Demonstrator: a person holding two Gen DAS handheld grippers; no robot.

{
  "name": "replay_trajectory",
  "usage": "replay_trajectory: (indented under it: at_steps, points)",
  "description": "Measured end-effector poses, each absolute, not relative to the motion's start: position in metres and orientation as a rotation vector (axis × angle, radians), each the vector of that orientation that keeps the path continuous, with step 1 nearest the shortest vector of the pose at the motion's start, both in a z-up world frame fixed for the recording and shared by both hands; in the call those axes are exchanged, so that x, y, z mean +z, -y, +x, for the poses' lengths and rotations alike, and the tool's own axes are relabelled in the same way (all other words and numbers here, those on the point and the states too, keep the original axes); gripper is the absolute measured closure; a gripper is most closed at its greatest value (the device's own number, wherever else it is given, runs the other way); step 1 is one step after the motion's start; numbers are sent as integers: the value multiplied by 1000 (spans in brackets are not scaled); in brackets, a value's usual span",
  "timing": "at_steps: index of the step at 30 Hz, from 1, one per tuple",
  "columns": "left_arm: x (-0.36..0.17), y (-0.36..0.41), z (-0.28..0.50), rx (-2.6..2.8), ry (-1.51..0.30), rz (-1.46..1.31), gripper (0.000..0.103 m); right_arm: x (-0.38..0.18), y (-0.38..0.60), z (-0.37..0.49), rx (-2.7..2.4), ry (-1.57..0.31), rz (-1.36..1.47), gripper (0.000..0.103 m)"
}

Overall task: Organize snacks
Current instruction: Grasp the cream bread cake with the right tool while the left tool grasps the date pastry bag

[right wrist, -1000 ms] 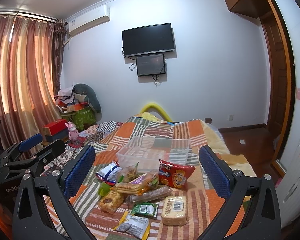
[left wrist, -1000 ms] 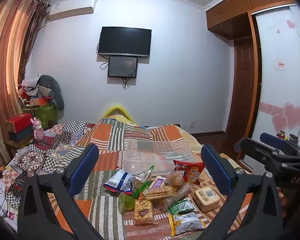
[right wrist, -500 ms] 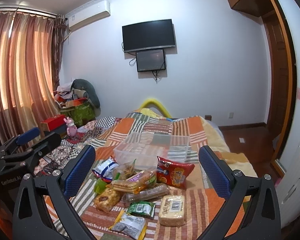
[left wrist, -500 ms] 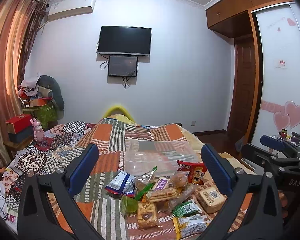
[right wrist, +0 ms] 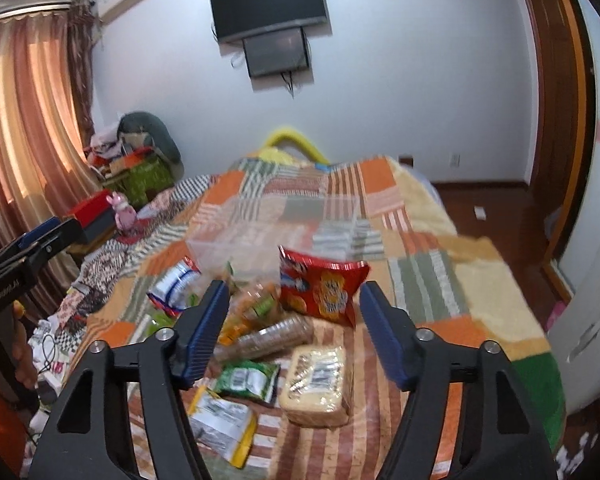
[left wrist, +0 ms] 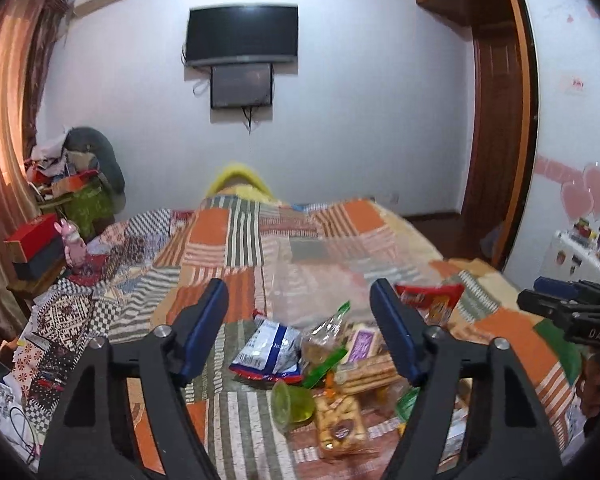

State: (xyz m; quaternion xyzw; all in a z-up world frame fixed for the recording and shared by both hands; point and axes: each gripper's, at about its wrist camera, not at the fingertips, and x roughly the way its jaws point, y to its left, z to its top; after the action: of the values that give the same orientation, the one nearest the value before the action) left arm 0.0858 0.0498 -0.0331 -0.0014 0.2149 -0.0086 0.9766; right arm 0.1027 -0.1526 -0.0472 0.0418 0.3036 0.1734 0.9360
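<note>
A heap of snack packs lies on the patchwork bed. A clear plastic bin (left wrist: 320, 280) stands behind it; it also shows in the right wrist view (right wrist: 260, 236). My left gripper (left wrist: 300, 336) is open and empty above a blue-white packet (left wrist: 270, 350), with a green jelly cup (left wrist: 292, 402) and a biscuit pack (left wrist: 338, 426) below it. My right gripper (right wrist: 294, 332) is open and empty above a red chip bag (right wrist: 322, 288), a round cracker sleeve (right wrist: 272, 336) and a pale wrapped cake (right wrist: 318, 384).
The bed's right edge drops to a wooden floor (right wrist: 496, 216). A cluttered side table with a red box (left wrist: 30, 236) stands left of the bed. The right gripper shows at the right edge of the left wrist view (left wrist: 572, 308). A white cabinet (right wrist: 588, 304) stands at right.
Both grippers have moved forward and down toward the snack heap, which now looks larger. Both stay open and empty.
</note>
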Motion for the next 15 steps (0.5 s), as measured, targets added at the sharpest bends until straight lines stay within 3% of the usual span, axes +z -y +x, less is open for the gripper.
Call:
replay_trajectory:
  at_steps: [15]
  points:
    - [-129, -40, 132, -165, -804, -9, 31, -106, 154, 131, 350, -873, 77, 43]
